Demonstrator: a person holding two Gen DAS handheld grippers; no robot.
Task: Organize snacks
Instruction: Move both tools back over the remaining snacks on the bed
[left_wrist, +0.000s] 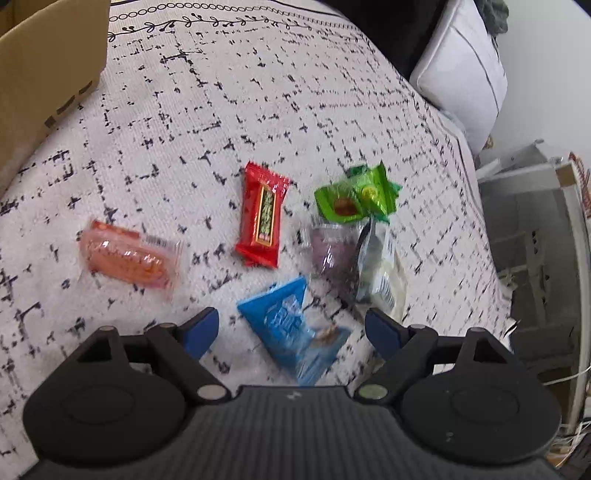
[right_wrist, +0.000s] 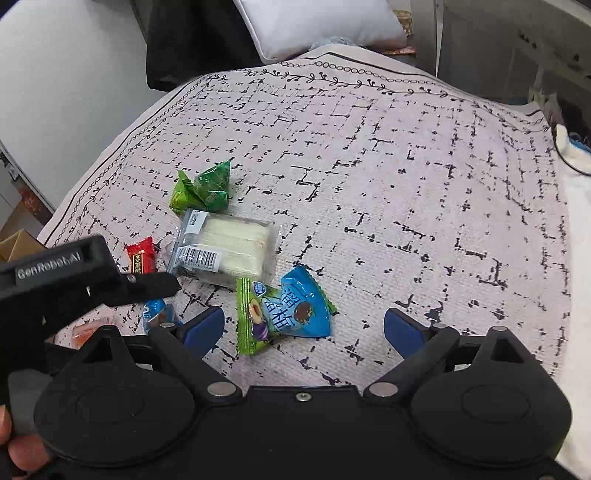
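On the far left, at about nine o'clock from the snacks, a brown cardboard box (left_wrist: 48, 70) stands on the patterned cloth (left_wrist: 229, 92), its dark printing too cut off to read. The snacks lie scattered on the cloth. Leftmost is a pinkish-orange packet (left_wrist: 129, 258), blurred, its label unreadable. At its three o'clock lies a red bar (left_wrist: 262, 218) with a dark strip of Chinese characters, too soft to make out. At that bar's six o'clock a blue wrapper (left_wrist: 295, 328) sits between the blue pads of the left tongs (left_wrist: 291, 325), which stand wide with neither pad touching it. To the right lie green packets (left_wrist: 354, 195), one showing a fruit picture, and at their six o'clock a clear-wrapped white sandwich cake (right_wrist: 232, 247) with a barcode whose digits are too small to read. In the right wrist view, the body of the left tool carries a label reading "GenRobot.AI" (right_wrist: 48, 267), and it hides part of the red bar and a blue wrapper beneath it. Further right a green plum candy packet (right_wrist: 253, 317) overlaps another blue packet (right_wrist: 303, 302) printed with large Chinese characters and a brown fruit. The right tongs (right_wrist: 304, 328) hang wide around these two, touching neither. At twelve o'clock, beyond the cloth, rests a white pillow (right_wrist: 317, 26).
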